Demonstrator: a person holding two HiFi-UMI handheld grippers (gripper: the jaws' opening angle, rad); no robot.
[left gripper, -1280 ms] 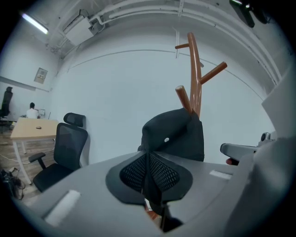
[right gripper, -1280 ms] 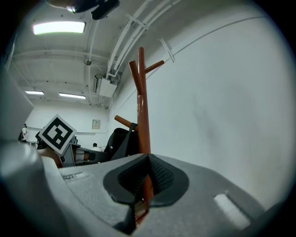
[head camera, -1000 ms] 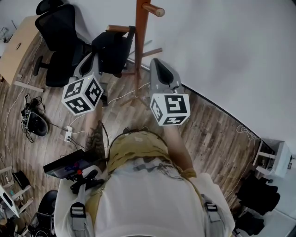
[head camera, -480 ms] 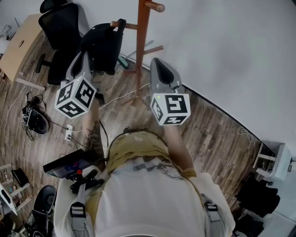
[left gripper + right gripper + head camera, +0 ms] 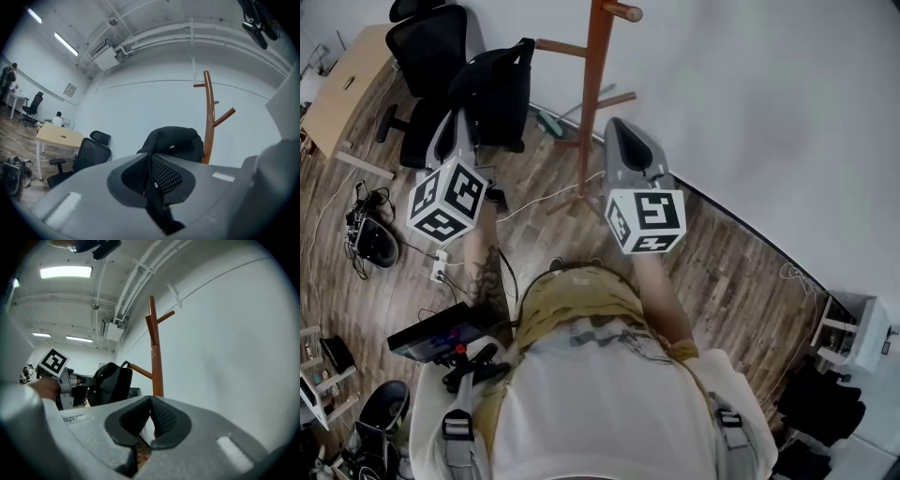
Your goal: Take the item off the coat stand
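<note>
Your left gripper was clamped on the strap of the black fabric bag | bag hung beside the brown wooden coat stand | your right gripper was closed, empty.

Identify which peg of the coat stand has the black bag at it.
The peg pointing left from the coat stand: the black bag is at its tip. The top peg and the lower right peg are bare.

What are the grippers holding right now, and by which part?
The left gripper pinches the black bag by its strap. The right gripper holds nothing.
</note>
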